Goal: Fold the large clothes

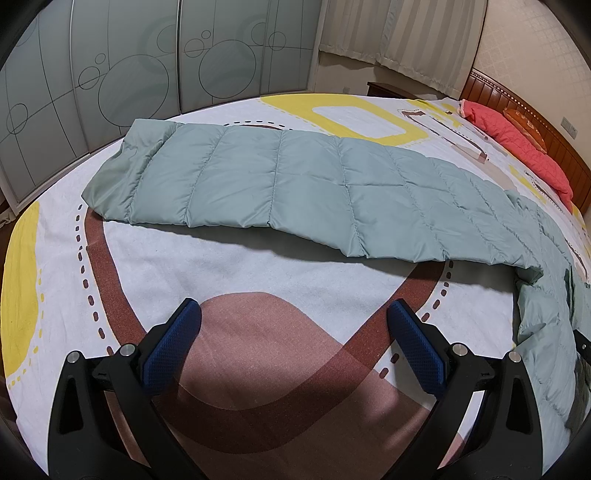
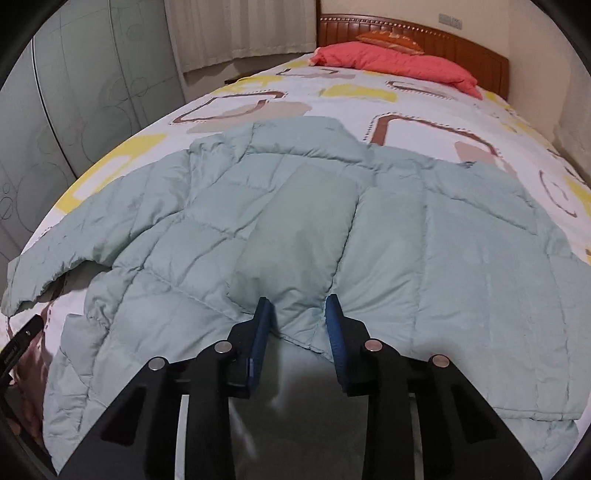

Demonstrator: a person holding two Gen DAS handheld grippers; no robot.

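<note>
A pale green quilted puffer jacket (image 2: 306,206) lies spread on the bed, collar toward the headboard. A bunched fold of its near hem fills the gap in my right gripper (image 2: 298,306), and both blue pads (image 2: 260,332) press on it, with creases running out from the grip. In the left wrist view one long sleeve of the jacket (image 1: 295,184) stretches flat across the bed to the left. My left gripper (image 1: 293,310) hovers open over the bare bedsheet in front of that sleeve, nothing between its fingers.
The bedsheet (image 1: 221,266) is white with yellow and brown shapes. A coral pillow (image 2: 399,62) lies against the wooden headboard (image 2: 461,44). Frosted wardrobe doors (image 1: 110,74) stand beyond the far bedside, curtains (image 1: 406,33) behind.
</note>
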